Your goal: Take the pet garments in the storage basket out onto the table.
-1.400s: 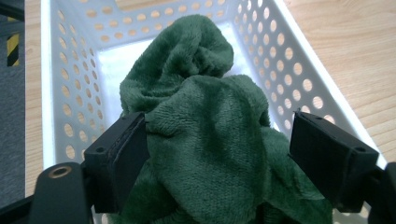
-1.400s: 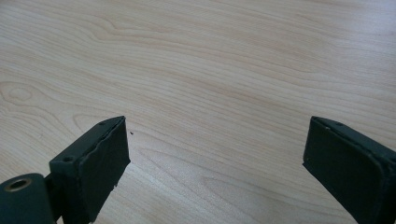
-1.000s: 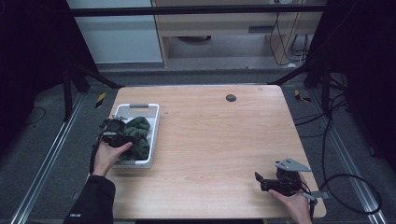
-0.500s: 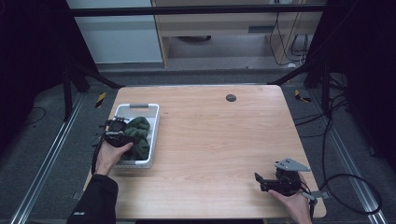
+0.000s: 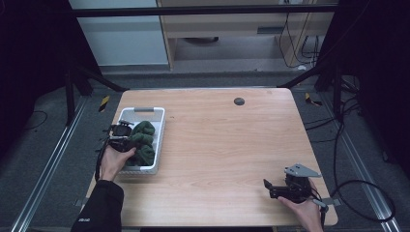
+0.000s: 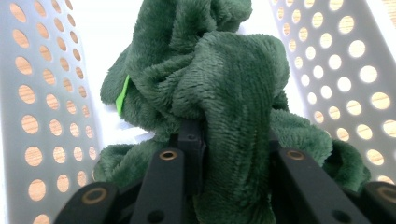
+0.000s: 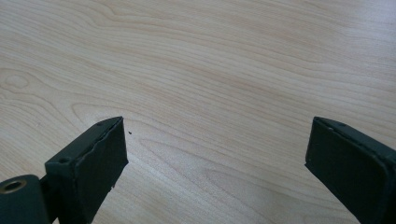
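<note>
A light wooden worktop [image 5: 217,145] has a small dark round disc [image 5: 239,101] near its far edge; cables [image 5: 360,193] trail on the grey floor [image 5: 58,145].

Tabletop [image 7: 224,60]: pale wood, visible grain, smooth with a slight sheen. Basket [image 6: 336,65]: white plastic, smooth, walls perforated with round holes. Cloth [image 6: 233,93]: dark green plush, thick soft pile, matt, bright green tag at one fold. Right tongs [image 7: 215,154]: black jaws, matt, edges slightly rough.
</note>
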Demonstrator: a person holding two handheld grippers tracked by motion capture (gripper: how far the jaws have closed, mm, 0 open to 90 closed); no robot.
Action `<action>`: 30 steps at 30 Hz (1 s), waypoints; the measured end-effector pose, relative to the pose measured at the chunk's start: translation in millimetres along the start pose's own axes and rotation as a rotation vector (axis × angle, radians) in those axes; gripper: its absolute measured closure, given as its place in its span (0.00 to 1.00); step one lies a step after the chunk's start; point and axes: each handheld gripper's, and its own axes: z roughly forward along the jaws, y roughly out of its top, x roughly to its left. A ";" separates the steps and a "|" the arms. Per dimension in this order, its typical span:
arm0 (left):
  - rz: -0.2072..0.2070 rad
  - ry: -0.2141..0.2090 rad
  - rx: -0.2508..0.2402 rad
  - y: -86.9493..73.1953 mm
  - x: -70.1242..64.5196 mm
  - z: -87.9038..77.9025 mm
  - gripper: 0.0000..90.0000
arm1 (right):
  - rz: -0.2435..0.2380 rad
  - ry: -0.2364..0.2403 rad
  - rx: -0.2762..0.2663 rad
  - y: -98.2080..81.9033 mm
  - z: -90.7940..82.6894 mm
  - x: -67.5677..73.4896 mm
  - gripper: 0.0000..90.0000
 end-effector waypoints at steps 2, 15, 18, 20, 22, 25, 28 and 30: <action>0.006 -0.003 -0.006 -0.4 0.1 -3.1 0.83 | 0.000 0.000 0.001 0.0 0.1 -0.1 0.06; 0.035 -0.010 -0.076 -1.6 -2.6 -38.6 0.85 | -0.004 0.003 -0.001 0.2 -0.3 0.7 0.06; 0.055 -0.007 -0.100 -0.6 -4.8 -52.1 0.85 | -0.006 -0.002 -0.005 0.2 -0.5 0.1 0.06; 0.061 -0.004 -0.108 -0.1 -5.8 -56.6 0.85 | -0.006 -0.004 -0.006 0.4 -0.8 -0.2 0.06; 0.074 -0.005 -0.132 1.7 -7.9 -68.4 0.85 | -0.006 -0.005 -0.006 0.3 -0.8 -0.2 0.06; 0.082 -0.005 -0.143 2.9 -9.5 -75.6 0.85 | -0.010 -0.005 -0.005 0.3 -0.6 -0.2 0.06; 0.104 -0.002 -0.169 4.8 -12.8 -89.0 0.85 | -0.012 -0.005 -0.005 0.5 -0.8 0.2 0.06; 0.111 -0.003 -0.179 5.2 -15.2 -94.8 0.85 | -0.013 -0.005 -0.005 0.5 -0.9 0.2 0.06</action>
